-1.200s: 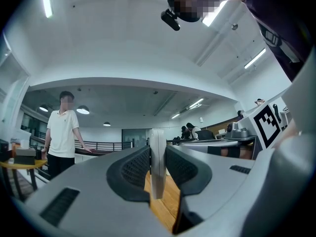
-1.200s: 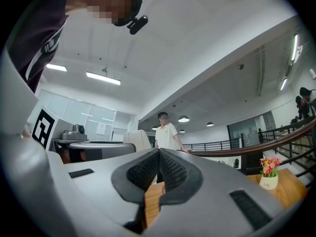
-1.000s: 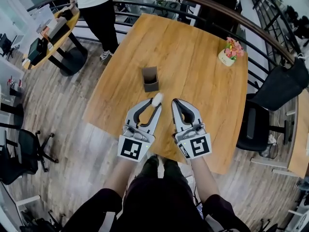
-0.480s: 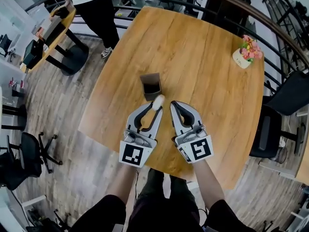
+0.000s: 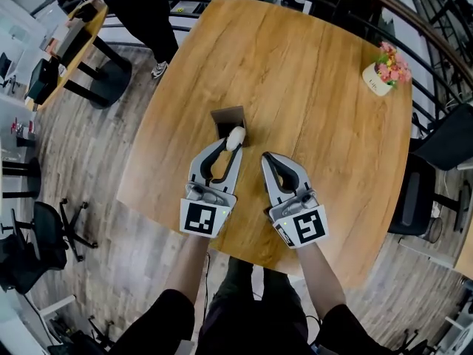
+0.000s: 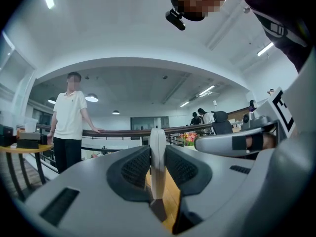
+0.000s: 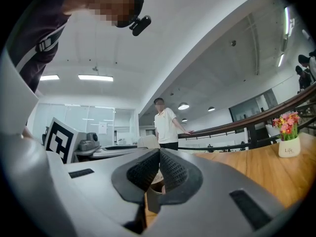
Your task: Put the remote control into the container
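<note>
Left hand-held gripper clamps remote control over container.

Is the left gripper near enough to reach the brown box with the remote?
Probably yes. The left gripper holds the remote with its tip at the container's near edge, and nothing lies between them.

We have carried the left gripper up the frame from just below centre. The remote control in its jaws had its white tip apart from the container a second ago, with table showing between; now the tip overlaps the container's near rim. Our view has swung too: the flower pot has slid toward the right edge, and the standing person at the upper left is nearly out of frame.
</note>
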A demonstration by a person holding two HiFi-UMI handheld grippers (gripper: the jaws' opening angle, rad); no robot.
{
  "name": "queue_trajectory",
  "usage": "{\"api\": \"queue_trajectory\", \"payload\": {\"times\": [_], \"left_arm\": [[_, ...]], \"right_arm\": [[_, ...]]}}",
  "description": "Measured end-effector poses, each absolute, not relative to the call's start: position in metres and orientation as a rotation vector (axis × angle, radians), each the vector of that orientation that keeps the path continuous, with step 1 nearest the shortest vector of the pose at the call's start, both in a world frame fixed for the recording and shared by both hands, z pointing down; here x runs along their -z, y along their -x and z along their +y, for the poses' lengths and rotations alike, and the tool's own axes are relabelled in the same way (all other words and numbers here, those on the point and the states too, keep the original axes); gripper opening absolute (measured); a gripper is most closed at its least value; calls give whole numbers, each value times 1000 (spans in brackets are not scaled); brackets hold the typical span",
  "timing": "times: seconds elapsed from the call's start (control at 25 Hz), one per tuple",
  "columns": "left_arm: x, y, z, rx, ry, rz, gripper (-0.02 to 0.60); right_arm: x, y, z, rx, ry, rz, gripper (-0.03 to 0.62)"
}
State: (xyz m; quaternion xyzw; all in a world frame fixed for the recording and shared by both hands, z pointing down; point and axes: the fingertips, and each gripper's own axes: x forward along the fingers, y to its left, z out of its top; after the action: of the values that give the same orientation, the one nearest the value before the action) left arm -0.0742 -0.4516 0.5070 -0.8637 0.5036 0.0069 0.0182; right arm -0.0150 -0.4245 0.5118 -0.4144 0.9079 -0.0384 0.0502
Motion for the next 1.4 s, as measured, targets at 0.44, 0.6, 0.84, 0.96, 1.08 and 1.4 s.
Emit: {"api": "queue_trajectory", "payload": {"times": [0.44,0.6,0.84,0.96,1.08,1.4], "left_arm": [[-542,82,-494,125,2754,1284,104],[-566,85,-499,253,2779,1254,104],[-574,86,-504,235,2750,1269,104],[-582,89,-502,307,2731,1292,108],[-584,93,-500,333,2723,1328,114],[-570,90,-497,229,2687,1340,114]], "right_arm": [[-528,13,-427,158,1286,2778,18],[-532,14,-427,162,1290,2774,18],[-540,13,-426,176,1303,2774,18],[-541,15,-425,179,1306,2774,18],[-543,14,-425,181,1308,2776,18],[-543,15,-425,184,1303,2775,18]]}}
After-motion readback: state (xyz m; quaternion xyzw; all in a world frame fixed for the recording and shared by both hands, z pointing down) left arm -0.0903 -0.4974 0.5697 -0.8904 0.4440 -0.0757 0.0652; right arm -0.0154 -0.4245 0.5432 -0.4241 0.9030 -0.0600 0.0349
